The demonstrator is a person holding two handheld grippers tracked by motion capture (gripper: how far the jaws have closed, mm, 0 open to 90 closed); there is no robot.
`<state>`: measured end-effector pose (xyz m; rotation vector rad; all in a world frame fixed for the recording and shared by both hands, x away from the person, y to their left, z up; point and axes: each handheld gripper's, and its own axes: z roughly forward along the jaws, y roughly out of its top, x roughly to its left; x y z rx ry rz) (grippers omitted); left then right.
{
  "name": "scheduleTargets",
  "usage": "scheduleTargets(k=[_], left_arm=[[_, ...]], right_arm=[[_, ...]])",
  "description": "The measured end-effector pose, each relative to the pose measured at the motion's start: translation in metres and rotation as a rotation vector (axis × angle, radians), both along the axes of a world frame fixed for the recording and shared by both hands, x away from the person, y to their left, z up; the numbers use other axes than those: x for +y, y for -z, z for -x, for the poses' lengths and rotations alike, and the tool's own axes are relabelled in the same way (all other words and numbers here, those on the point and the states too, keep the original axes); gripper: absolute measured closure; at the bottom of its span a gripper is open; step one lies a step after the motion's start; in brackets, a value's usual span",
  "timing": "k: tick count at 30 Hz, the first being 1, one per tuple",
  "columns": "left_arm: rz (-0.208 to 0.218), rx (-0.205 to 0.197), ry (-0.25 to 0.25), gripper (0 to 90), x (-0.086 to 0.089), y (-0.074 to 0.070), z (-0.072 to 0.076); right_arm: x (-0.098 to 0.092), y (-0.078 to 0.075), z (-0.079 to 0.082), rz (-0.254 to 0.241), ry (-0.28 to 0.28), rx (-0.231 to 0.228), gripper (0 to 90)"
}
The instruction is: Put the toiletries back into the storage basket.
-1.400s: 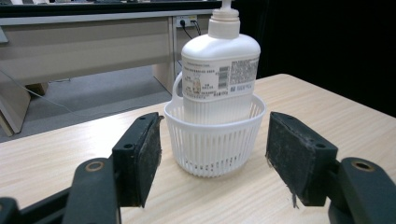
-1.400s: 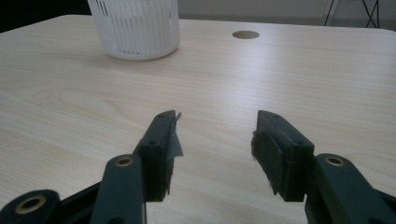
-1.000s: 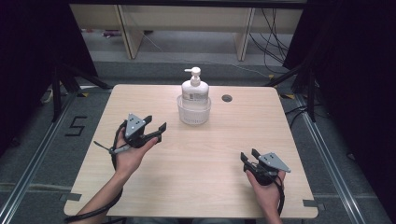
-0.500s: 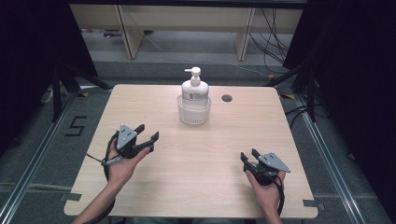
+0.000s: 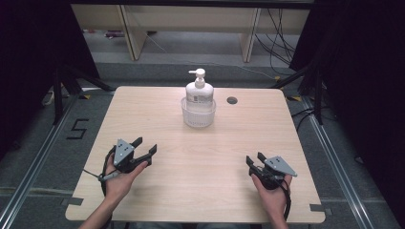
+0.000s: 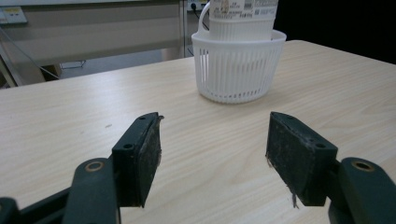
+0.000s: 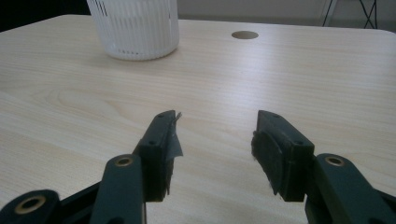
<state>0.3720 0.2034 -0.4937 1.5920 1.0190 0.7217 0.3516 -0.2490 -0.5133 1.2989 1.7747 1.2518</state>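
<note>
At the far middle of a pale wood-grain table (image 5: 157,114), a round white slotted plastic basket (image 5: 197,114) holding a white pump bottle (image 5: 198,90), well apart from both grippers, left gripper (image 5: 143,149) and right gripper (image 5: 255,159) near the front edge, flat black jaws spread, empty.

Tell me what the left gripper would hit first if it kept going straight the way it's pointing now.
Probably the white basket holding the pump bottle. The left gripper is open and aimed just left of it over bare table, so it might only graze the basket's side.

A black "5" is marked on the grey floor (image 5: 52,143) left of the table (image 5: 157,105).
</note>
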Motion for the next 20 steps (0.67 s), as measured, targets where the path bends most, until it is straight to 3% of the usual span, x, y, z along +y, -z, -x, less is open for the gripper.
scheduleTargets(k=[5, 7, 8, 11, 16, 20], left_arm=[[0.003, 0.021, -0.015, 34.3, 0.007, 0.017, 0.002], [0.003, 0.016, -0.021, 34.2, 0.009, 0.02, 0.002], [0.007, 0.013, -0.029, 34.2, 0.01, 0.022, 0.002], [0.0, 0.007, -0.046, 34.2, 0.013, 0.029, 0.003], [0.012, 0.003, -0.07, 34.2, 0.017, 0.029, 0.003], [-0.012, 0.001, -0.064, 34.2, 0.016, 0.029, 0.003]], right_arm=[[0.0, 0.0, 0.0, 0.002, 0.001, -0.008, 49.6], [0.0, 0.0, 0.0, 0.008, 0.003, -0.013, 49.6], [0.002, 0.0, 0.001, -0.017, 0.012, 0.006, 49.5], [0.0, 0.0, 0.0, 0.0, -0.011, -0.003, 49.5], [0.0, 0.0, 0.0, -0.012, -0.01, 0.004, 49.4], [-0.002, 0.001, -0.002, -0.009, -0.014, -0.014, 49.4]])
